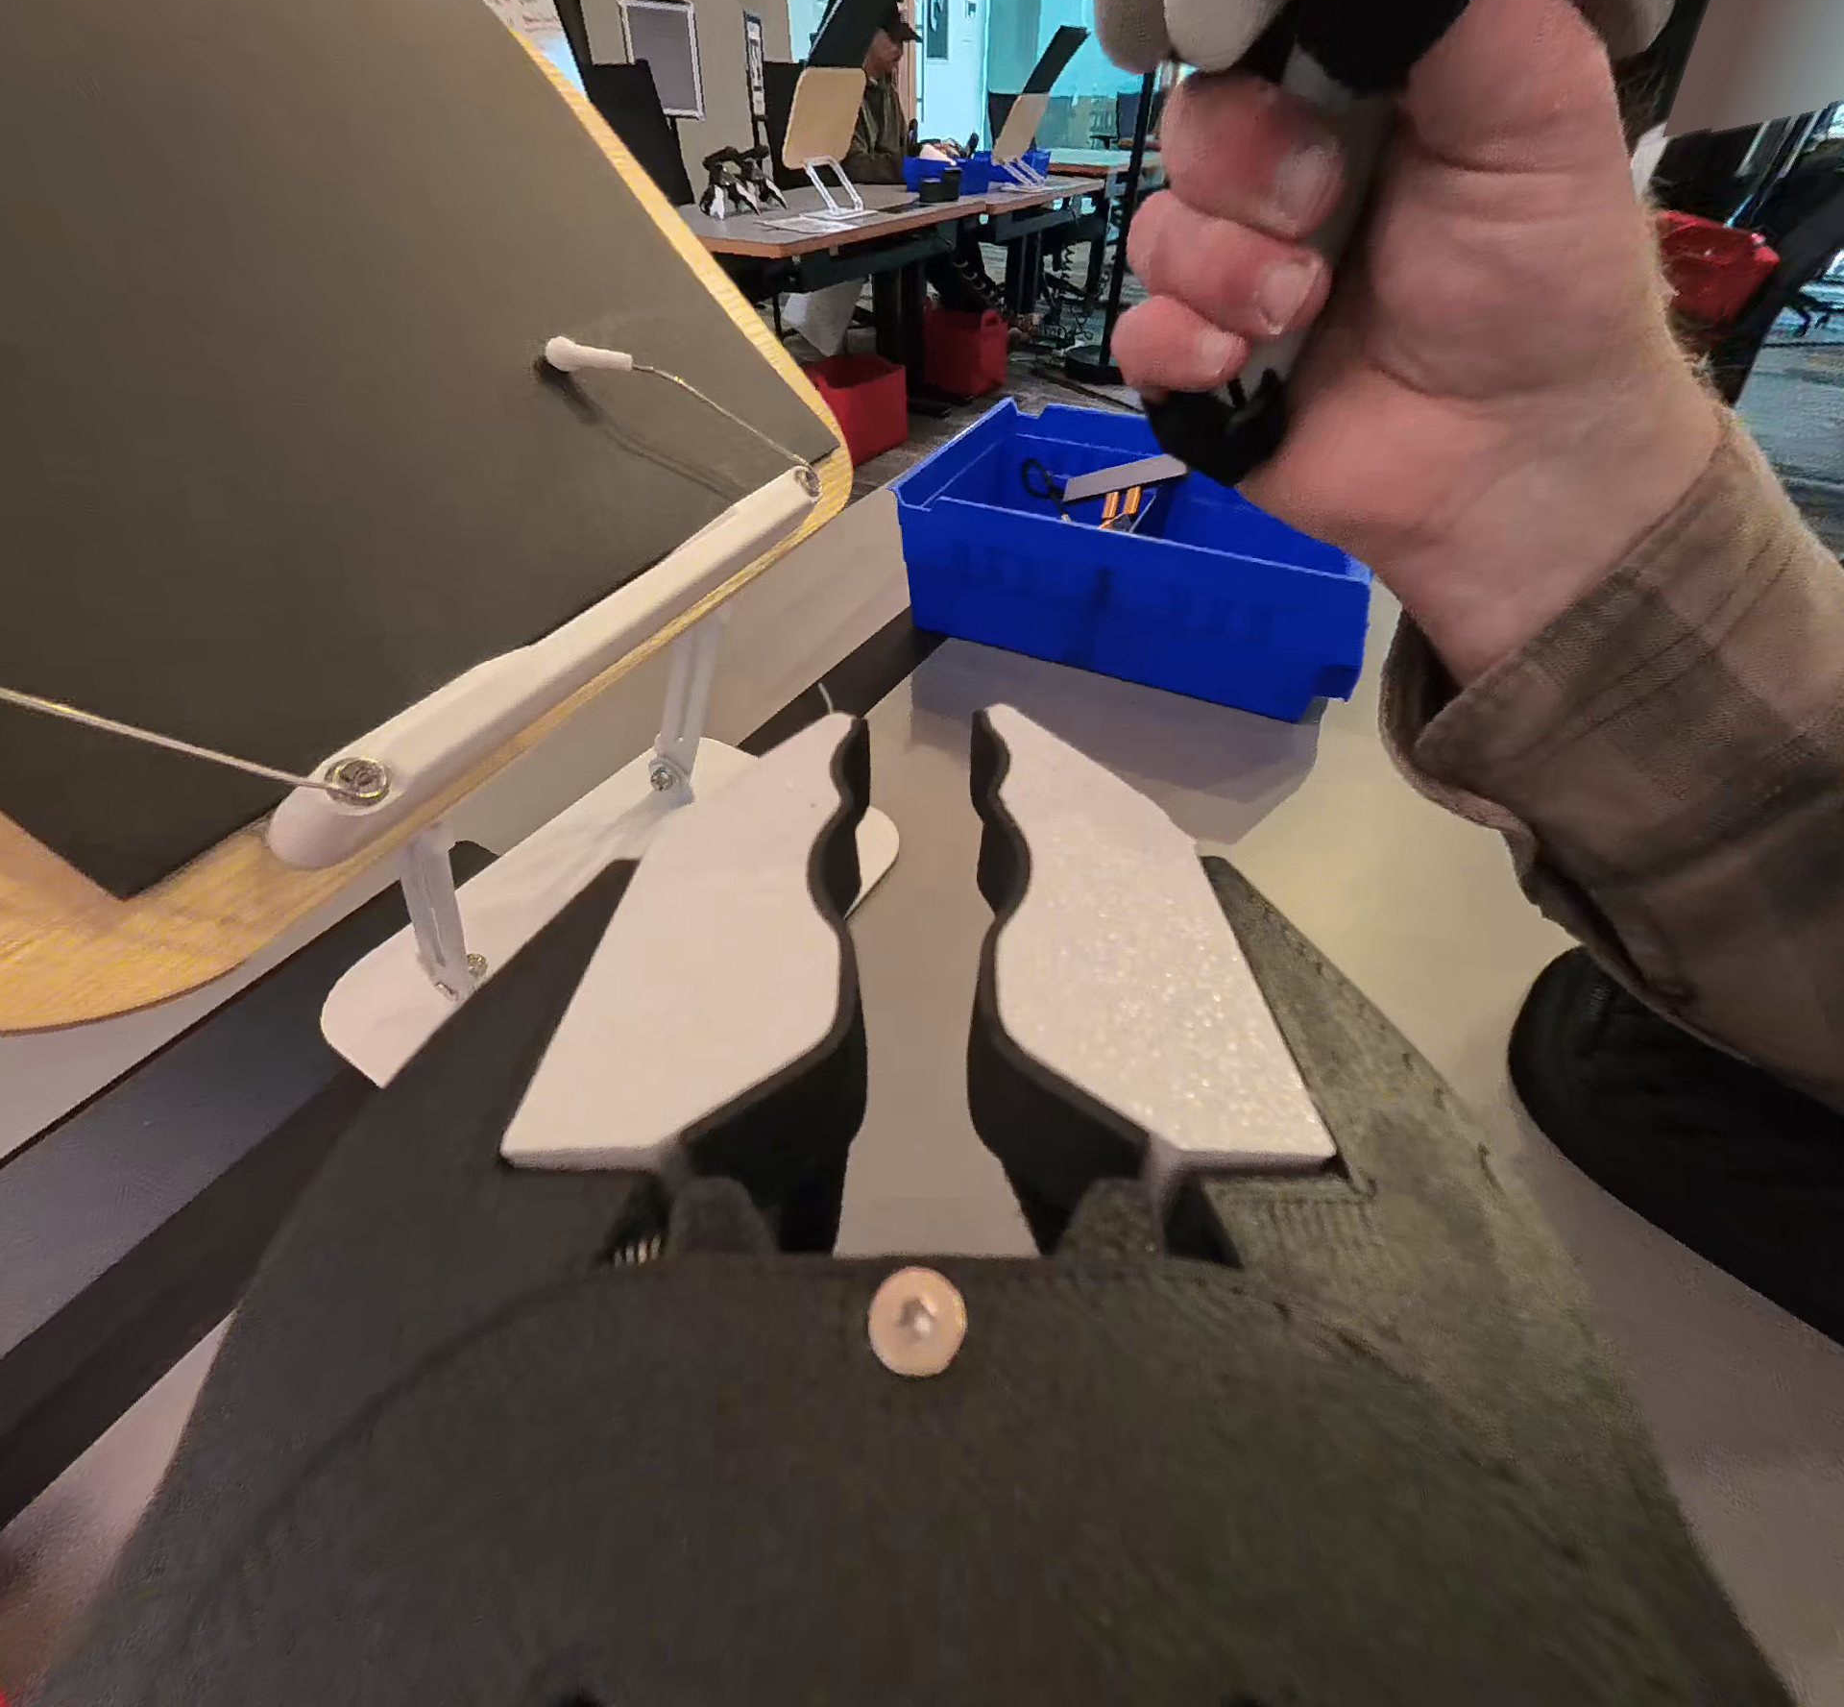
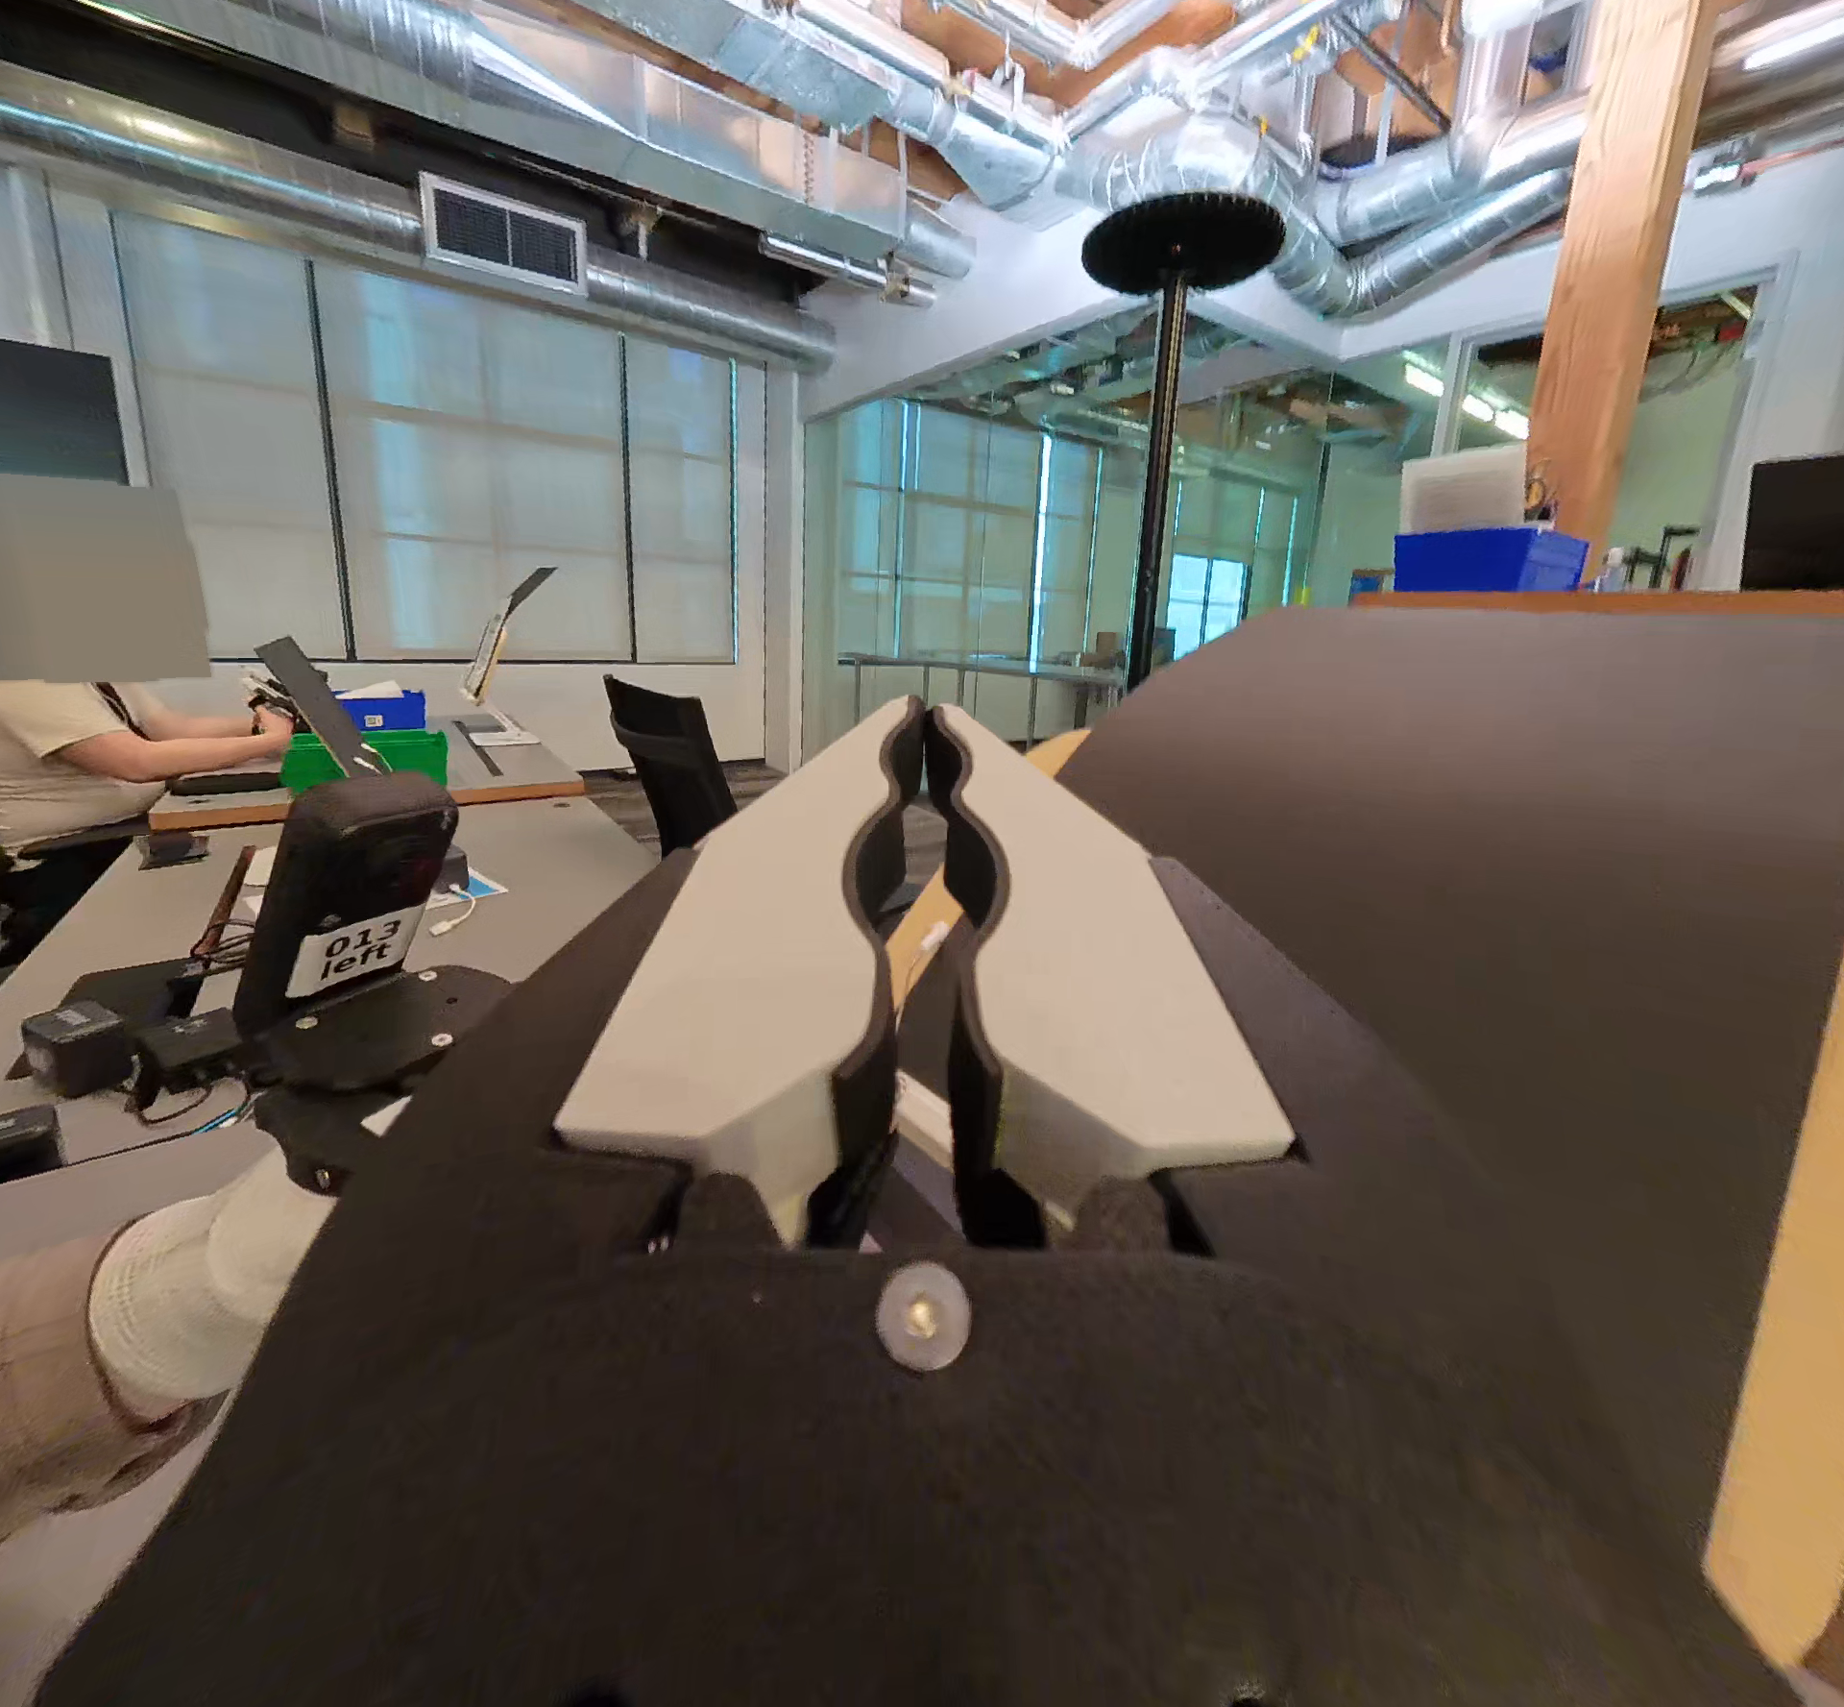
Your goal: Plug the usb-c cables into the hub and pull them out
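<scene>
- Leftmost in the left wrist view, a tilted book stand (image 1: 419,481) with a dark board and wooden edge rests on its white base on the counter (image 1: 1397,911).
- Centrally, the left tongs (image 1: 918,731) hang just above the counter, spread with a clear gap and holding nothing.
- Beyond them sits a blue bin (image 1: 1128,581); a grey slab, a black cord and orange-tipped bits lie inside. I judge these to be the hub and usb-c cables, though they are too small to tell for certain.
- Rightward, a hand (image 1: 1427,282) in a plaid sleeve grips a tool handle above the bin.
- In the right wrist view, the left tool's camera mount (image 2: 349,921) shows at the left edge.
- Its own right tongs (image 2: 923,721) point up toward the room, tips pressed together, pinching nothing.
- Progress: no cable or hub is held and nothing is seen plugged, so the work appears not yet begun; fetching the parts, plugging and pulling all remain.
</scene>
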Demonstrator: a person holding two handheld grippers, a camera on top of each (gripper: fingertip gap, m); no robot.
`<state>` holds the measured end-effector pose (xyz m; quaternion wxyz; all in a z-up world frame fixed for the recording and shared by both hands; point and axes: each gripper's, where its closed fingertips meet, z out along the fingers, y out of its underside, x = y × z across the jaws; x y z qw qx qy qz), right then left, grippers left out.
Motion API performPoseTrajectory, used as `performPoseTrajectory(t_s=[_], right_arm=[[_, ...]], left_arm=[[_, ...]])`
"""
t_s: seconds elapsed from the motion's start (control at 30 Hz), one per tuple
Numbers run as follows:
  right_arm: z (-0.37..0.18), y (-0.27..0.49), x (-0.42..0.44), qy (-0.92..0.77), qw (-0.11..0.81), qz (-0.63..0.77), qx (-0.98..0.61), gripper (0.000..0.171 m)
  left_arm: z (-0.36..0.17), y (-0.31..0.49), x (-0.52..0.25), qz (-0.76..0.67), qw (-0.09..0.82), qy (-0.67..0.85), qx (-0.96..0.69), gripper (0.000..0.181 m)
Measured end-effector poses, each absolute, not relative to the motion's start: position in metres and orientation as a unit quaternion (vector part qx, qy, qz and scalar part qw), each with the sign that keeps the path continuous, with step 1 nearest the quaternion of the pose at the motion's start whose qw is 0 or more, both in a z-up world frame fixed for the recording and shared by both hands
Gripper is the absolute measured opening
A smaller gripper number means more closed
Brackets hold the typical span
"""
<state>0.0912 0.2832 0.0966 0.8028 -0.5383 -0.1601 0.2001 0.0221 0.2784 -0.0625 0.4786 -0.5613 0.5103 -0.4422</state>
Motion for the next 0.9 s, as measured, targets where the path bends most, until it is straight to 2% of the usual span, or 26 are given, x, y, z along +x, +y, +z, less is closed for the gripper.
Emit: performPoseTrajectory(t_s=[0.3,0.43,0.67,0.9], right_arm=[[0.077,0.292,0.086,-0.181,0.776,0.208,-0.567,0.000],[0.069,0.294,0.076,-0.212,0.756,0.185,-0.591,0.000],[0.051,0.301,0.052,-0.254,0.726,0.178,-0.614,0.000],[0.040,0.306,0.028,-0.280,0.706,0.187,-0.623,0.000]], left_arm=[[-0.057,0.285,0.016,-0.431,0.489,0.505,-0.566,0.021],[-0.046,0.285,0.008,-0.419,0.489,0.509,-0.571,0.033],[-0.021,0.287,-0.008,-0.379,0.531,0.509,-0.561,0.031],[-0.022,0.303,-0.019,-0.373,0.536,0.494,-0.574,0.031]])
